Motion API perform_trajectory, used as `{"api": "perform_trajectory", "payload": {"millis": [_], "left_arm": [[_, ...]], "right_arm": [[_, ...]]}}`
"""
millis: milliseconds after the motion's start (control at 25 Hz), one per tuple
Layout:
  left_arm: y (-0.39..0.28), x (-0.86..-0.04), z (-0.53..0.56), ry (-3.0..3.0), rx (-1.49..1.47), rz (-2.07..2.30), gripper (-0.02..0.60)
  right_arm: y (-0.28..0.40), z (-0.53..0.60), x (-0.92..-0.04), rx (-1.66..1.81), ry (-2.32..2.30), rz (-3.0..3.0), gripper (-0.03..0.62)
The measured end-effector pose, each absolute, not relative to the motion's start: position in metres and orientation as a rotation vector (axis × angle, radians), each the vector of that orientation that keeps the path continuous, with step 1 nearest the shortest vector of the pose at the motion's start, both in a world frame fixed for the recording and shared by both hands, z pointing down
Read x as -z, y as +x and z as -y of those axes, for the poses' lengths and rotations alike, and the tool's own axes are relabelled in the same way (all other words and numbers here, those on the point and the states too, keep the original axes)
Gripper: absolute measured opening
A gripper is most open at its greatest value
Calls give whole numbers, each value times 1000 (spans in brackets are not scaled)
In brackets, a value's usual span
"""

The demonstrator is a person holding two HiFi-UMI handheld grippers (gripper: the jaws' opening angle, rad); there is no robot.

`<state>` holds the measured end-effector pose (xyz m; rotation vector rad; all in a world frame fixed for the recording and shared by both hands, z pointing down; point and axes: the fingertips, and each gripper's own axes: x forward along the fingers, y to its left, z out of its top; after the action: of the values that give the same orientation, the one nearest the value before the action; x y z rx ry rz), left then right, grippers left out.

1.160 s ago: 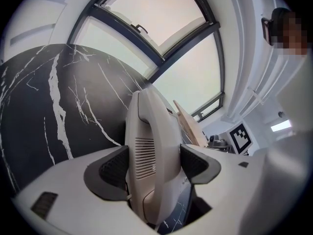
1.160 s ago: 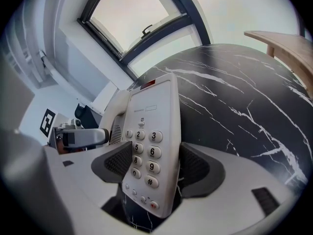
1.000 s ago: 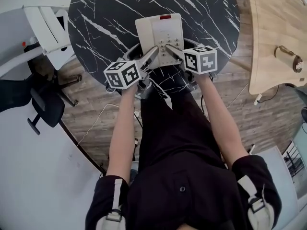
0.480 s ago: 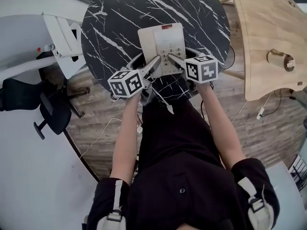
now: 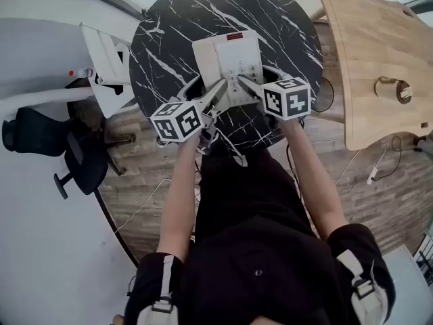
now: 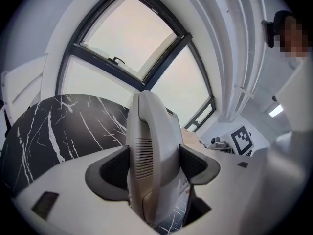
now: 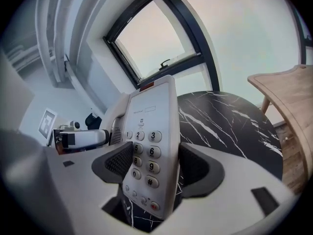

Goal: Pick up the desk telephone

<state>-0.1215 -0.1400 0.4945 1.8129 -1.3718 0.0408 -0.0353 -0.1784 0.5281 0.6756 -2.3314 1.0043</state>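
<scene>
We hold the telephone [image 5: 226,53] with both claws over the round black marble table [image 5: 287,19], in the upper middle of the head view. The left claw [image 5: 218,91] reaches in from the lower left and the right claw [image 5: 245,82] from the lower right. They meet the phone at its near end, one on each side. Our bare forearms [image 5: 177,195] run down the middle of the frame behind them.

In the left gripper view the claw is clamped on the phone's handset side. Its dark pads [image 6: 115,169] press on the white body from both sides, and the slotted end of the handset [image 6: 145,151] sits right between them. In the right gripper view the other claw is clamped on the keypad side. The number keys [image 7: 145,166] lie just beside its left-hand pad, and the phone's edge fills the gap. In both of these views the marble top shows beneath the phone's near edge, and the phone's far end stands against a large dark-framed window [image 6: 128,43].

A pale wooden table [image 5: 365,53] takes the upper right of the head view, apart from the marble one. A black office chair [image 5: 47,137] stands at the left edge on the plank floor [image 5: 135,164].
</scene>
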Motion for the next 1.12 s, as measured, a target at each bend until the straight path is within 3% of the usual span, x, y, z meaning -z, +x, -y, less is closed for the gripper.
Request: {"api": "perform_trajectory", "payload": {"millis": [1120], "left_arm": [[-193, -318, 156, 2215, 71, 1422, 331]], "right_arm": [[-105, 196, -346, -681, 903, 2623, 320]]}}
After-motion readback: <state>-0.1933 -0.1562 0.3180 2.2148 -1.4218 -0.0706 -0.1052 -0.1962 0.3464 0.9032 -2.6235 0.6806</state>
